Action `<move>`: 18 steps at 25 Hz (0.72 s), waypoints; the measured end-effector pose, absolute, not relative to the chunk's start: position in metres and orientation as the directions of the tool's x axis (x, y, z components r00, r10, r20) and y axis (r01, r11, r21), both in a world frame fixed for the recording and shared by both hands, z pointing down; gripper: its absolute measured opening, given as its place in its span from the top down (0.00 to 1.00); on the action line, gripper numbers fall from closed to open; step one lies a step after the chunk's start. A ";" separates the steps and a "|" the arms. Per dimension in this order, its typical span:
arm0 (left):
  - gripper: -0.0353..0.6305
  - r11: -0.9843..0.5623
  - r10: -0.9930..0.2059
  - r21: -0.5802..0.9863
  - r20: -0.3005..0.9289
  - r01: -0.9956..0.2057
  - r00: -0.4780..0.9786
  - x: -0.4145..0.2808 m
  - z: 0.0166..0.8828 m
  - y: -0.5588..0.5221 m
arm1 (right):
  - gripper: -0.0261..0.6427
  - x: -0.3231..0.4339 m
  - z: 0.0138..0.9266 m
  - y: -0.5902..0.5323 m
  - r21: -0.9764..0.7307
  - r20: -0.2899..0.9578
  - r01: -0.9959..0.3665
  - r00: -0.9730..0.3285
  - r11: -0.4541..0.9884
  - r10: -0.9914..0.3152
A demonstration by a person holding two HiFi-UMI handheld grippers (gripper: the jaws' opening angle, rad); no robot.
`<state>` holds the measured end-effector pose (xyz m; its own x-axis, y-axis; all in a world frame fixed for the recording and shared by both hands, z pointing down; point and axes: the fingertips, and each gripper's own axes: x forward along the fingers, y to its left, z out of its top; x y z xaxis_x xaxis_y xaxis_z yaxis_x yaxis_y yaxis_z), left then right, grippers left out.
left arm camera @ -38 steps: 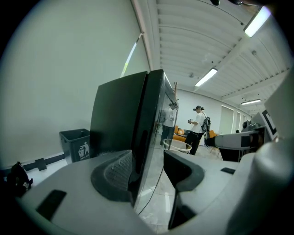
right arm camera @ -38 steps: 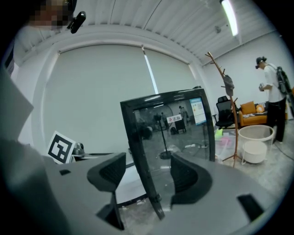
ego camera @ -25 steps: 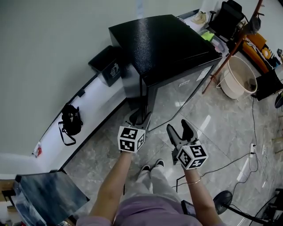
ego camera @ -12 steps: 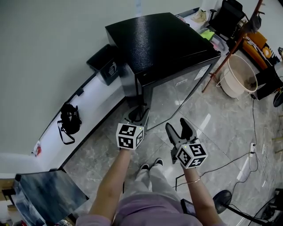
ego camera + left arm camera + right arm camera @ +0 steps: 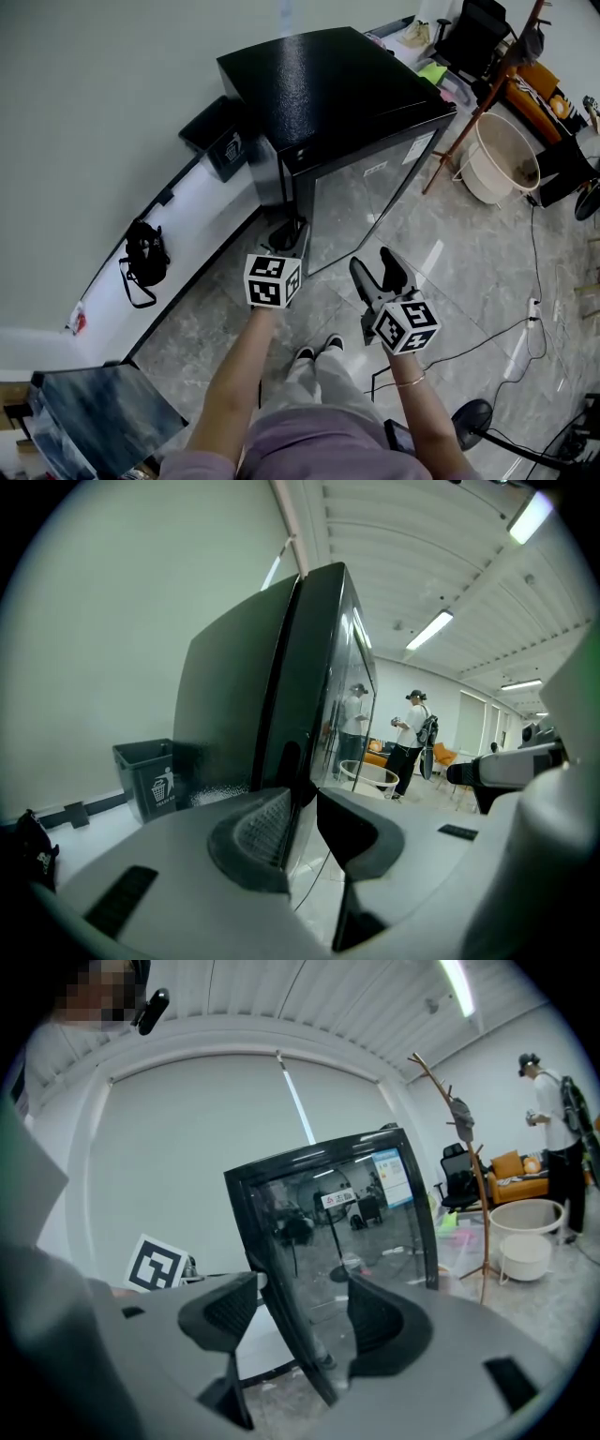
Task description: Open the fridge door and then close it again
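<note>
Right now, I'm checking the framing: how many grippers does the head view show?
2. The left gripper, whose jaws have just been closing, has the fridge door's edge between them; the right gripper is beside it, open, empty.

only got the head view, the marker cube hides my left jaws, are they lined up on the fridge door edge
observer: Yes. In the left gripper view the fridge door's front edge runs down into the gap between the left gripper's jaws, which have just been closing. I cannot tell whether the pads press on it yet.
operator: anyone standing where the door swings
observer: Not close by. The right gripper view shows a person far off at the right, beyond the white tub.
</note>
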<state>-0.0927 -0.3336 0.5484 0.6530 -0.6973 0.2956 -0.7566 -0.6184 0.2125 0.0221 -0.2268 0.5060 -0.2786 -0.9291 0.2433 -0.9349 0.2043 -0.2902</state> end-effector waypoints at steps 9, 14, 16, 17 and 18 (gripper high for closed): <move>0.83 -0.620 -0.681 0.179 0.360 -0.764 0.637 -0.091 0.549 -0.331 | 0.52 0.027 0.497 -0.213 -0.294 0.219 -0.936 -0.263 0.193 -0.940; 0.83 -0.614 -0.675 0.197 0.372 -0.765 0.637 -0.091 0.548 -0.330 | 0.52 0.028 0.492 -0.206 -0.299 0.208 -0.936 -0.256 0.188 -0.944; 0.83 -0.616 -0.672 0.188 0.381 -0.765 0.635 -0.091 0.548 -0.330 | 0.52 0.028 0.490 -0.205 -0.299 0.205 -0.936 -0.254 0.187 -0.945; 0.83 -0.616 -0.671 0.183 0.386 -0.766 0.633 -0.091 0.548 -0.330 | 0.52 0.027 0.489 -0.203 -0.300 0.203 -0.936 -0.253 0.186 -0.946; 0.83 -0.616 -0.671 0.180 0.391 -0.767 0.630 -0.091 0.549 -0.329 | 0.52 0.027 0.489 -0.202 -0.301 0.202 -0.935 -0.252 0.185 -0.946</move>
<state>-0.0910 -0.3286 0.5487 0.6302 -0.6709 0.3909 -0.7672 -0.6156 0.1803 0.0267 -0.2016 0.4888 -0.2522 -0.9463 0.2022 -0.9354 0.1849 -0.3014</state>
